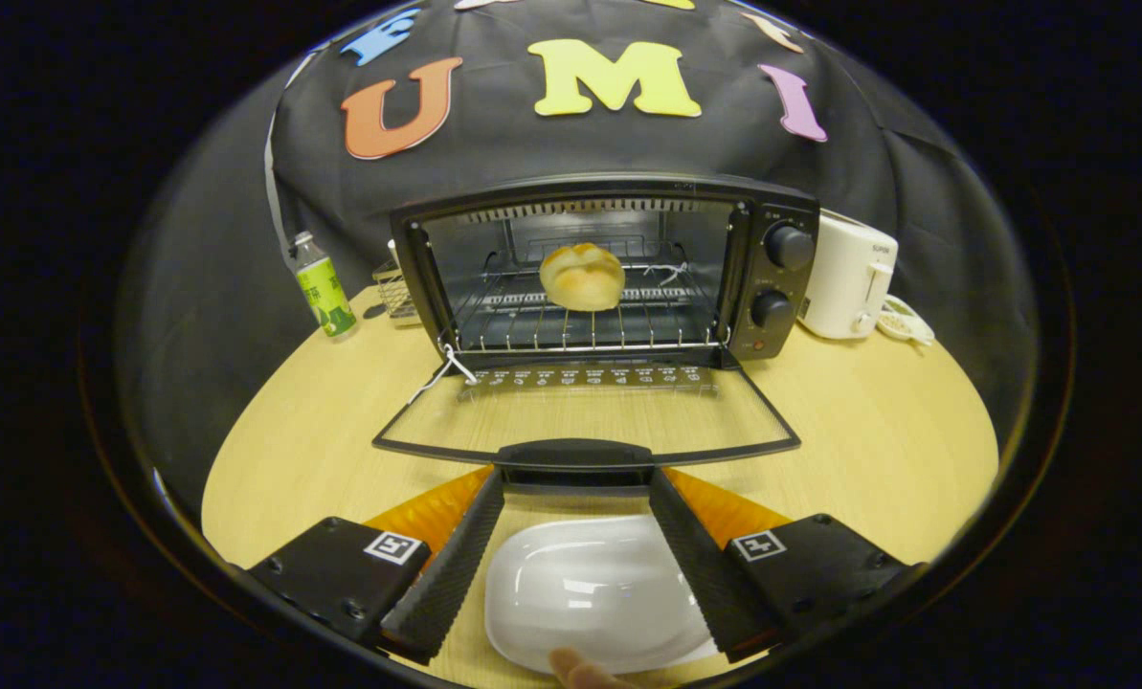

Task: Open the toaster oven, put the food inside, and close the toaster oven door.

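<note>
One toaster oven, door dropped flat, one bread roll on the rack, far beyond the claw. Claw open, fingertips flanking the door handle, gripping nothing. One white plate lies near, between the fingers.

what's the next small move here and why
Probably close the open gripper on the door handle just ahead of its fingertips, then lift. The bun already sits on the rack inside the toaster oven, whose door still lies open.

gripper | fingers spread wide, level, gripping nothing | fingertip of a hand below
</note>
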The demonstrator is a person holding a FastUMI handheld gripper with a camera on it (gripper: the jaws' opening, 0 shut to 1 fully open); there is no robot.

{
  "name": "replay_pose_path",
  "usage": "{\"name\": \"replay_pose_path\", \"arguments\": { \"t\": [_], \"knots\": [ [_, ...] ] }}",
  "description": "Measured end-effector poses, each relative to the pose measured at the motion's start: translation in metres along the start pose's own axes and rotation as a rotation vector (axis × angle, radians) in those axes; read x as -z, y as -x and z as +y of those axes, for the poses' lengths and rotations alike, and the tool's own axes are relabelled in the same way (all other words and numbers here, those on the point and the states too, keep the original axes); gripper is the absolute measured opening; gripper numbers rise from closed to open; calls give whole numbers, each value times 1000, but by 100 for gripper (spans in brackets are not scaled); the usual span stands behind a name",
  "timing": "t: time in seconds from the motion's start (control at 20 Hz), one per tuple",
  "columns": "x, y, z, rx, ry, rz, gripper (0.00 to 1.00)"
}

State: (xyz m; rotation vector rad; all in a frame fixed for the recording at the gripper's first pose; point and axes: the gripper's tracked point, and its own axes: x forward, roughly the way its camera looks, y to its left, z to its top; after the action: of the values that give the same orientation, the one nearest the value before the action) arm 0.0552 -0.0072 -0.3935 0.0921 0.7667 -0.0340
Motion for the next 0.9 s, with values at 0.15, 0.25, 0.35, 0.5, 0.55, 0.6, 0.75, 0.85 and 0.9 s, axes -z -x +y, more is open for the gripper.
{"name": "replay_pose_path", "arguments": {
  "t": [0.15, 0.25, 0.35, 0.5, 0.55, 0.6, 0.75, 0.85, 0.9],
  "knots": [
    [-16, 9, 1, -3, 11, -29, 100],
    [-35, 16, 3, -12, 18, -97, 100],
    [-44, 17, 2, -8, 43, -122, 100],
    [-55, 19, 1, 12, 102, -136, 100],
    [-62, 20, 1, 16, 112, -153, 100],
    [-68, 19, 1, 18, 114, -167, 100],
    [-85, 18, 2, 23, 106, -209, 100],
    [-96, 17, 2, 35, 109, -253, 100],
    [-101, 15, 3, 45, 118, -273, 100]
  ]
}}
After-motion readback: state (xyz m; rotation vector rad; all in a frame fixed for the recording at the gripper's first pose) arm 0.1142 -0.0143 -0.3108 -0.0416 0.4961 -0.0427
